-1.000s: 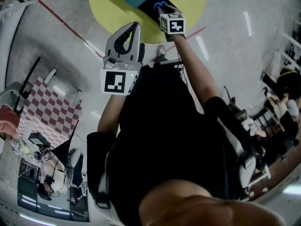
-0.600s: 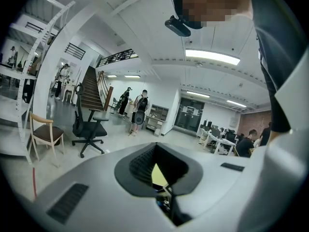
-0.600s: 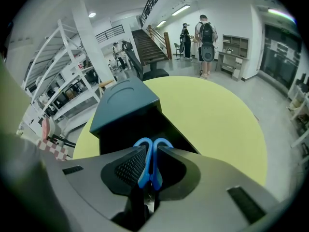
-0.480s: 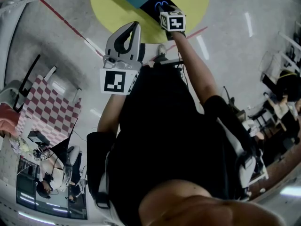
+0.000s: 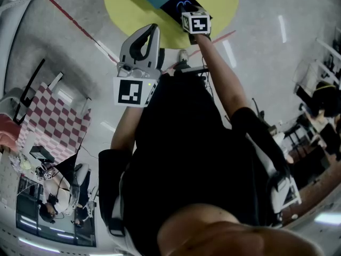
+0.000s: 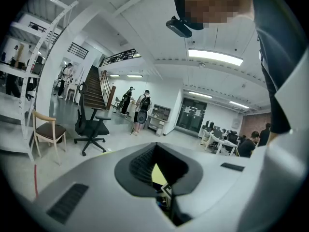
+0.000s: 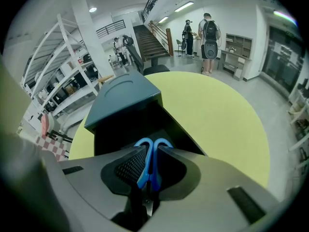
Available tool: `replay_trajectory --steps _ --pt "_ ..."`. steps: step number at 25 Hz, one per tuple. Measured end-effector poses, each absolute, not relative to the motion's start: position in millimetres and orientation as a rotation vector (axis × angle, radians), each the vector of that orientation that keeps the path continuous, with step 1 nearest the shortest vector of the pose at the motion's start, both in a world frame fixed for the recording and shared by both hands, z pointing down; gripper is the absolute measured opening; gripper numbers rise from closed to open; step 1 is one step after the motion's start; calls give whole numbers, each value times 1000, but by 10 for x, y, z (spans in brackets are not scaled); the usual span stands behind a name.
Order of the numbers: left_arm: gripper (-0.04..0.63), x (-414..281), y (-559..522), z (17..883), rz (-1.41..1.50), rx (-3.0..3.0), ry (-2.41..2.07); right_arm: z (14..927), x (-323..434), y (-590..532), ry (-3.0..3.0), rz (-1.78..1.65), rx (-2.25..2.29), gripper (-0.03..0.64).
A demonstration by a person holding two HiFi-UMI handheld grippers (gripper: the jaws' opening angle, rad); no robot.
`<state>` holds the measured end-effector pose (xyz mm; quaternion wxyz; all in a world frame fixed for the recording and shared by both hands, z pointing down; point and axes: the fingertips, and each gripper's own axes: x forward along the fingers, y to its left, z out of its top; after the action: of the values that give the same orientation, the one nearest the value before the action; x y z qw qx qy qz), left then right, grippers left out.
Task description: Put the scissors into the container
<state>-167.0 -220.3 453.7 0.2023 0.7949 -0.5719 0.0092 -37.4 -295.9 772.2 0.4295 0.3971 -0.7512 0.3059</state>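
Observation:
Blue-handled scissors (image 7: 151, 159) are clamped between the jaws of my right gripper (image 7: 150, 174), handles pointing forward and the blades back toward the camera. In the head view the right gripper (image 5: 187, 10) is stretched out far ahead, with the scissors (image 5: 184, 5) over the dark open mouth of a container (image 5: 171, 5). The container (image 7: 126, 122) is a teal box with a black inside and stands on a round yellow mat (image 7: 217, 115). My left gripper (image 5: 151, 32) is held up close to the person's chest, shut and empty; in its own view the left gripper (image 6: 155, 151) points into the room.
The yellow mat (image 5: 218, 1) lies on a grey floor crossed by a red tape line (image 5: 80, 31). A checkered chair (image 5: 56, 124) stands at the left. An office chair (image 6: 91, 124), a wooden chair (image 6: 47, 129), stairs and several people show far off.
The right gripper with the scissors has crept slightly farther out over the container's opening. The left gripper has stayed put.

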Motion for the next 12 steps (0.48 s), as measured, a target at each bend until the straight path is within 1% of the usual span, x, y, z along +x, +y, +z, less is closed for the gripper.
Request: replay_trajectory --steps 12 --pt "-3 -1667 -2118 4548 29 2210 -1606 7748 -393 -2963 -1886 760 968 74"
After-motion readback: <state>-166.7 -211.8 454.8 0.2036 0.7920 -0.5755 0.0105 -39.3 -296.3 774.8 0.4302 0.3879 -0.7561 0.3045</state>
